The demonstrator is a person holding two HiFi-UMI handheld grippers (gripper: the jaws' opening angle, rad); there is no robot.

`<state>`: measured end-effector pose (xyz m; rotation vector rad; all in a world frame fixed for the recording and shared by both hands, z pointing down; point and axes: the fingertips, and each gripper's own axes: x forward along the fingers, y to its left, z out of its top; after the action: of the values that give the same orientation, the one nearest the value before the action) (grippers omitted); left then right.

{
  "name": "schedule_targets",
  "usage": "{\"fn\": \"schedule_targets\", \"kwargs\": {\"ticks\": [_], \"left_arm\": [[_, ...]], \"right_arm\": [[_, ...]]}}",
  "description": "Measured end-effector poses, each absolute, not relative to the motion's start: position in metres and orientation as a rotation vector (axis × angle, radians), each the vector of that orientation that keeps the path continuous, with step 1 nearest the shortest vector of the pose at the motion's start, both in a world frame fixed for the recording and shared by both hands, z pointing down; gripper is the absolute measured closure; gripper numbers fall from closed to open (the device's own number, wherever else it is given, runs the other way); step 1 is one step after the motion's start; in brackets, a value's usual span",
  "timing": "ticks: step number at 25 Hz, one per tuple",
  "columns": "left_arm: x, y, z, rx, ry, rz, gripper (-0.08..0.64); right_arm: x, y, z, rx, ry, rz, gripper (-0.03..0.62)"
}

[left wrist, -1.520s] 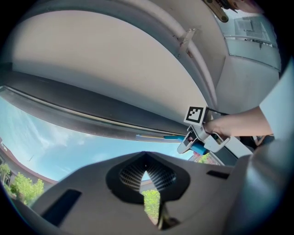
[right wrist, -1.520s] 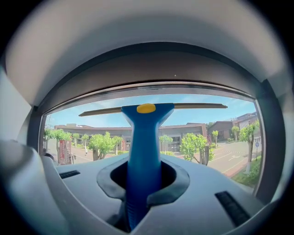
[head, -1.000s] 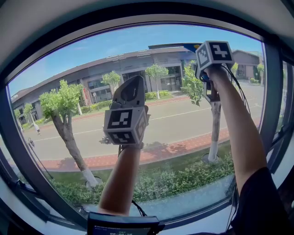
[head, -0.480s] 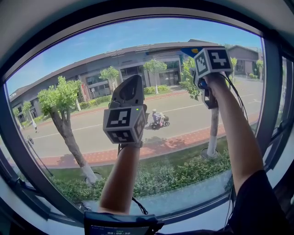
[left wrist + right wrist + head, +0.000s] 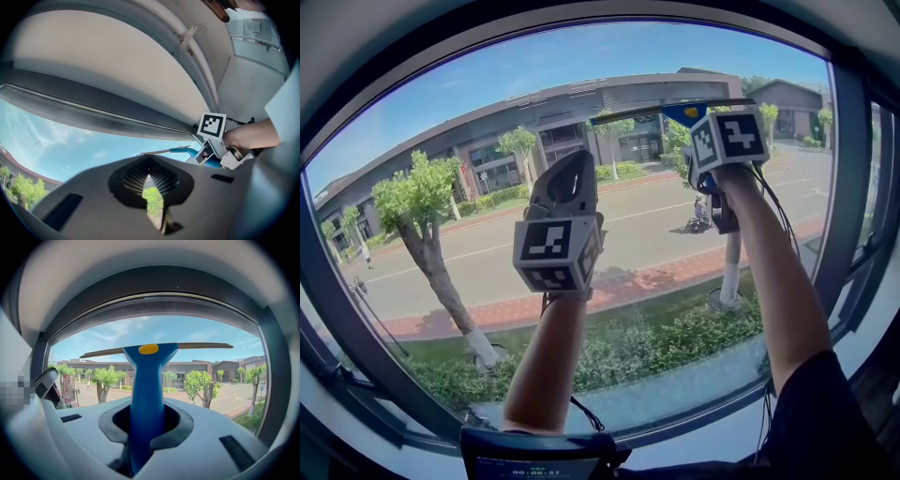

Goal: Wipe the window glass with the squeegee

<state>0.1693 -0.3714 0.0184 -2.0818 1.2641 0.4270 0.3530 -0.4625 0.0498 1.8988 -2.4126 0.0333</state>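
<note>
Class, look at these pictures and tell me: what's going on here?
A person faces the window glass, a gripper in each hand. The right claw is shut on the handle of the blue squeegee, whose blade is high up the pane. The left claw is shut on nothing, raised lower down beside it.

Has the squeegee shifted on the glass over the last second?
Yes, downward. In the head view the gap between the squeegee and the window frame's top edge has widened.
</note>
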Motion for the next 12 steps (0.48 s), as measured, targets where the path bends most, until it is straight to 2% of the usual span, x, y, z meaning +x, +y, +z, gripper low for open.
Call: {"fn": "schedule_targets", "kwargs": {"ticks": [12], "left_arm": [[0.162,-0.383,0.054,-2.120,1.297,0.391,0.558]], "right_arm": [[0.350,-0.461,0.088,1.898,-2.399,0.048,0.523]]}}
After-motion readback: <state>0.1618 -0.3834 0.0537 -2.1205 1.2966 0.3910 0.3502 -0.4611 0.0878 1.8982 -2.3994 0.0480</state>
